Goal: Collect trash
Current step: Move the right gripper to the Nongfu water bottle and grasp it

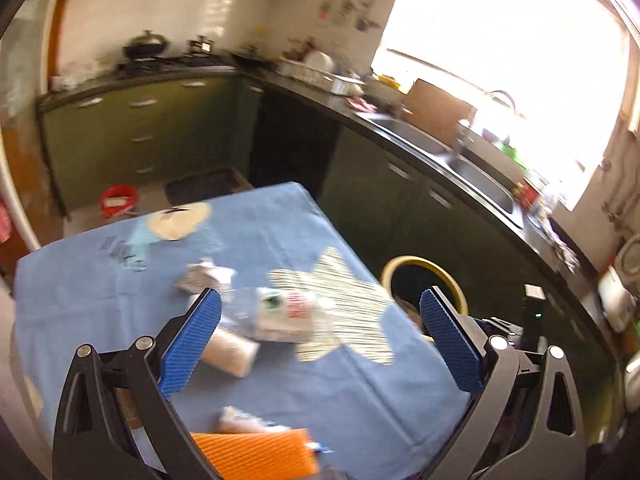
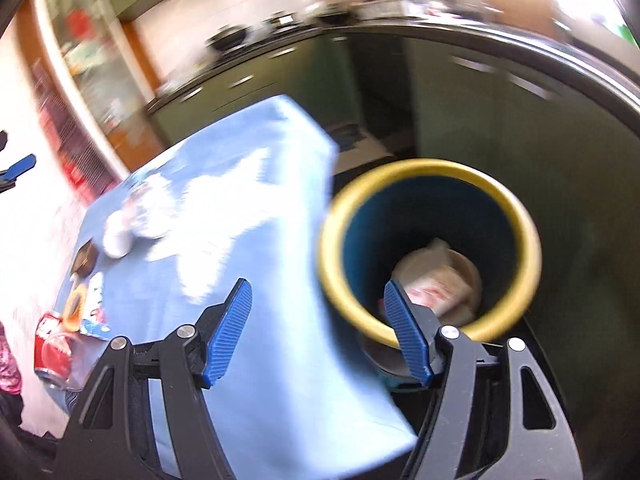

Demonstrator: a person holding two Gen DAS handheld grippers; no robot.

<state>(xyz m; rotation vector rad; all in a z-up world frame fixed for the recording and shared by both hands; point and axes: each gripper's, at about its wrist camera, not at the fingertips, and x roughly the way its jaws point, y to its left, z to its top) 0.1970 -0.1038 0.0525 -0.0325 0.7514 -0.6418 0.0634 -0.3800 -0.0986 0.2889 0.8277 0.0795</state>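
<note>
A blue cloth covers the table (image 1: 120, 300), also in the right wrist view (image 2: 256, 360). On it lie a crumpled clear plastic bottle (image 1: 280, 312), a paper cup on its side (image 1: 232, 352), crumpled paper (image 1: 206, 276) and an orange item (image 1: 256, 454). My left gripper (image 1: 320, 320) is open and empty above this trash. A blue bin with a yellow rim (image 2: 512, 208) stands beside the table's right edge, with white wrappers (image 2: 436, 280) inside. My right gripper (image 2: 316, 304) is open and empty over the table edge and bin. The right view is blurred.
A red can (image 2: 52, 348) and small scraps (image 2: 80, 300) lie at the table's near left corner. Green cabinets (image 1: 140, 132) and a dark counter with a sink (image 1: 472, 176) run behind and to the right. A red bucket (image 1: 118, 200) sits on the floor.
</note>
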